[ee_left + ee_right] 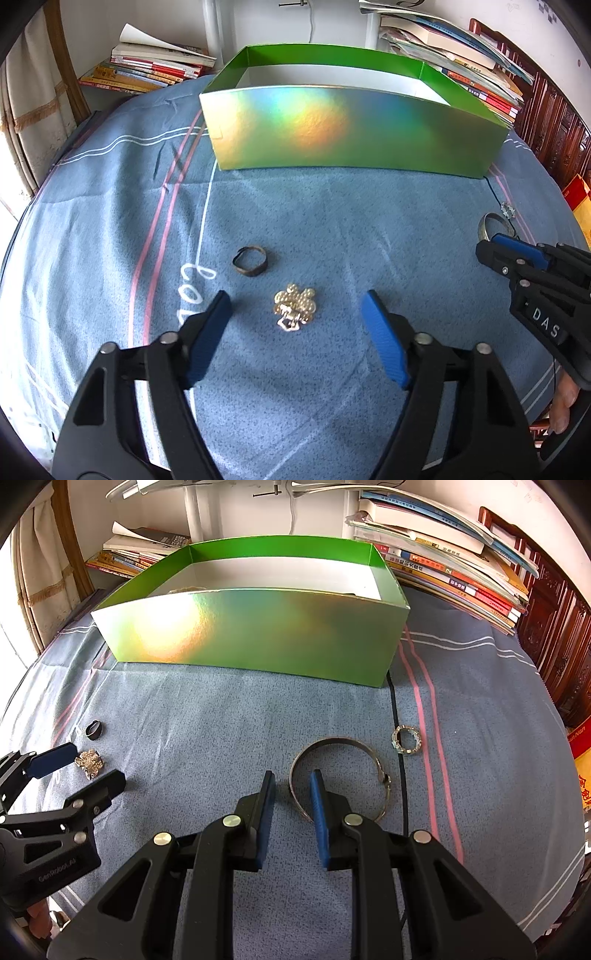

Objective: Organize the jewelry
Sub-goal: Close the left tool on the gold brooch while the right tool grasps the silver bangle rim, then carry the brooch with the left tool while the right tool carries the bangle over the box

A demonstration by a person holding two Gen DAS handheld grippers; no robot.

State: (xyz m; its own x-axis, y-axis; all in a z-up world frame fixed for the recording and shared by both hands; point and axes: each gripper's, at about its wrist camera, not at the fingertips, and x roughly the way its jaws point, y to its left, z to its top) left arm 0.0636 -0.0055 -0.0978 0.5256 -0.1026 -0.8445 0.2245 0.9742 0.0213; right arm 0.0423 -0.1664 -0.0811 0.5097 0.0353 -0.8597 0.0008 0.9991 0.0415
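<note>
Jewelry spread on blue striped cloth (110, 206) in front of green holographic box (351, 133), which sits open-topped at the far side.

Left hand-held gripper (296, 295): released, jaws wide, pitched steeply down. Straddles gold pearl brooch (294, 308) w/ clear cloth both sides, pads not touching. Dark ring (250, 262) just beyond, toward left pad.

Brooch: prob. light, rigid, lumpy, w/ bead clusters on top and a metal clasp at the near end. Likely to tip or skid if pinched on the beads alone. Best to close across the widest part of the cluster, pads low to the cloth. Delicate, judging by the small set beads, so gentle squeeze only.

Right hand-held gripper (292, 773): jaws narrow but not clenched, gap visible, likewise tilted steeply down. One pad inside silver bangle (338, 775), other outside, w/ near-left arc of the band between them; not gripped as far as can be seen. Small sparkly ring (406, 740) near, beyond the bangle's right side, apart from it.

Bangle: thin stiff metal hoop, smooth, prob. slippery, apt to swing once lifted. Pinch across the flat band as set up now, away from the knotted joint at right.

Cloth soft: pads may snag a fold if pushed too low.
</note>
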